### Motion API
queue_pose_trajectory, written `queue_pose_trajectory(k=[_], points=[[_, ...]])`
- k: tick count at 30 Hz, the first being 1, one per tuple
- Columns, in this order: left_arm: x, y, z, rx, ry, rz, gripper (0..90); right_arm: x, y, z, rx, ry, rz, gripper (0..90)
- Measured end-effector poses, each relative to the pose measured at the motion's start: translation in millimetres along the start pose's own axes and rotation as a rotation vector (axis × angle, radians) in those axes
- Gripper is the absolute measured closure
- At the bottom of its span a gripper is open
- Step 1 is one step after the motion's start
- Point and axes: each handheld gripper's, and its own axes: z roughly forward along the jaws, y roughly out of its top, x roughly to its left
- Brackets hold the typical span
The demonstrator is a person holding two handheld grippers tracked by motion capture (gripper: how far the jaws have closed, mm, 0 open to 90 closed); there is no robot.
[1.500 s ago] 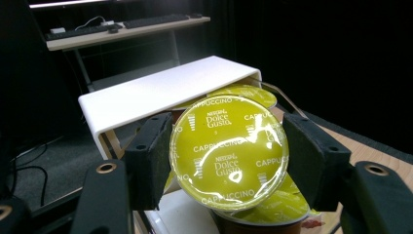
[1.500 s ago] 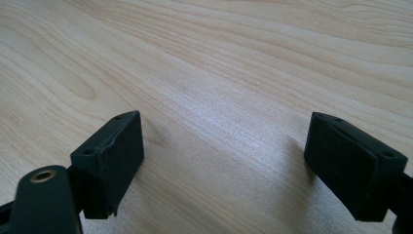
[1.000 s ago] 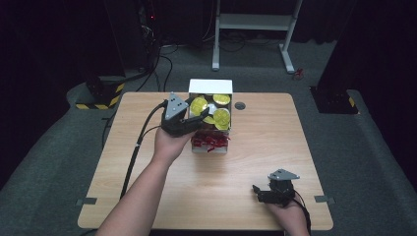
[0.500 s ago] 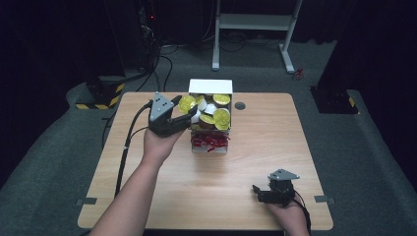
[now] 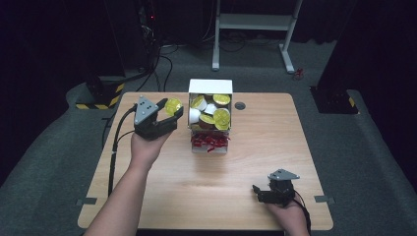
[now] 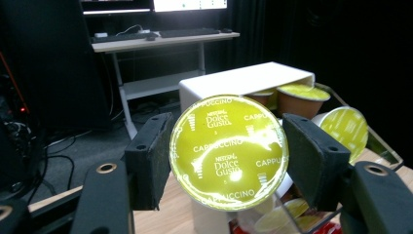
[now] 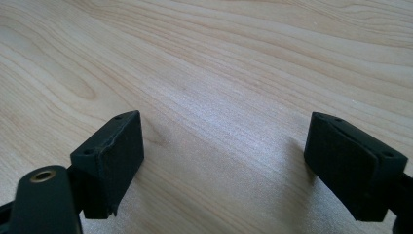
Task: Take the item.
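From my high view, the box [image 5: 210,87] of capsules sits at the far middle of the table [image 5: 255,162]. My left gripper [image 5: 167,114] is just left of the box, above the tabletop, with one capsule [image 5: 173,105] between its jaws. My right gripper [image 5: 259,192] rests near the front right edge, well apart from both.

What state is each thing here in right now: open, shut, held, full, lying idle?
Left gripper: shut on a capsule, raised beside the box.
Capsule: held between the pads, yellow-green foil lid sealed, facing the camera.
Box: open, white flap up, holding several more capsules.
Capsules in box: loose, lying at different tilts.
Right gripper: open, nothing between its jaws, low over the table.
Table: bare wood around the box.
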Motion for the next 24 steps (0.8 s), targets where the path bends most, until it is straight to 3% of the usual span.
queue_pose_trajectory(k=[12, 24], points=[[13.8, -14.0, -10.7, 0.025, 0.035, -0.009, 38.1, 0.0, 0.0, 0.0, 0.000, 0.000, 0.000, 14.6], [23.4, -41.2, -7.8, 0.097, 0.057, -0.009, 38.2, -0.4, -0.6, -0.8, -0.005, -0.013, 0.016, 18.2]])
